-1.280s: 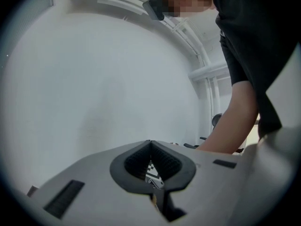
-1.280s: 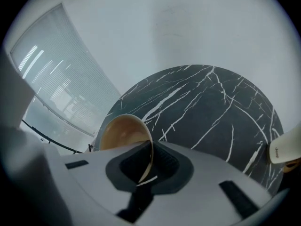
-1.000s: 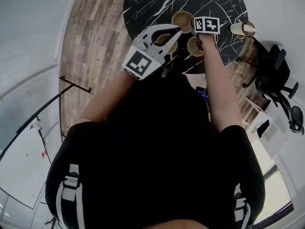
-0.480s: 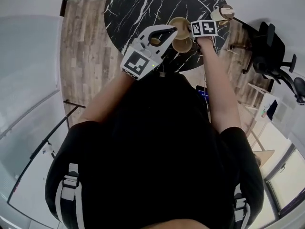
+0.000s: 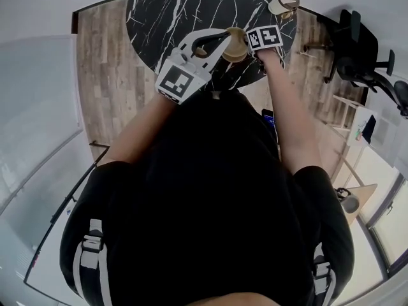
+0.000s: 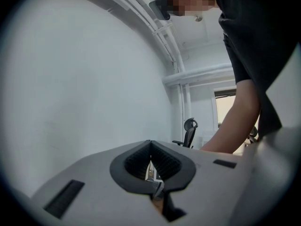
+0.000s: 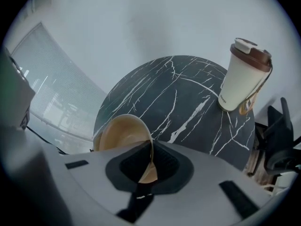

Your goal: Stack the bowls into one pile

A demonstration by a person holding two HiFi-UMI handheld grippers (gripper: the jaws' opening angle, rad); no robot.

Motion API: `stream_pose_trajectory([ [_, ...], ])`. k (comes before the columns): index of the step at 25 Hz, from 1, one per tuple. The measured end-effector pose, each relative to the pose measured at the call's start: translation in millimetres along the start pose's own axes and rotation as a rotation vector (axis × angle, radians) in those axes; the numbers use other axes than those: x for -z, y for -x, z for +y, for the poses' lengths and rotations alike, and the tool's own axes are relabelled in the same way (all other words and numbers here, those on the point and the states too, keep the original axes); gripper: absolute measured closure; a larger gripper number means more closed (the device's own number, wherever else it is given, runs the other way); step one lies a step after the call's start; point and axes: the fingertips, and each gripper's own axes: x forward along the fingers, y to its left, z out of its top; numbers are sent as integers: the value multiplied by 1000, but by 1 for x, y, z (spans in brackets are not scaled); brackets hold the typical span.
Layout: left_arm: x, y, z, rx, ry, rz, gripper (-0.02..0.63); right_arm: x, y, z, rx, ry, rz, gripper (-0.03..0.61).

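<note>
A smooth, round tan bowl [image 7: 120, 135] hangs tilted, its thin rim pinched between the ribbed black pads of the right gripper [image 7: 150, 150]. Its glossy hollow spreads up and to the left of the jaws. Beyond them lies a round black marble table [image 7: 188, 88] veined in white, with a tall cream mug [image 7: 242, 76], brown-lidded, far to the right. The left gripper [image 6: 150, 149] has its ribbed pads closed tip to tip, with a plain white wall and an office chair [image 6: 189, 128] beyond them.

Marble table [image 7: 188, 93]: lidded cup [image 7: 242, 76], perhaps bowl [image 5: 234, 46]
</note>
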Motion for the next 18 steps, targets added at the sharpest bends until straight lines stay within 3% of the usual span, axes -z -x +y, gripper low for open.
stream_pose_trajectory([
  [18, 15, 24, 4, -75, 17, 36, 609, 41, -33, -7, 15, 33, 118, 561],
])
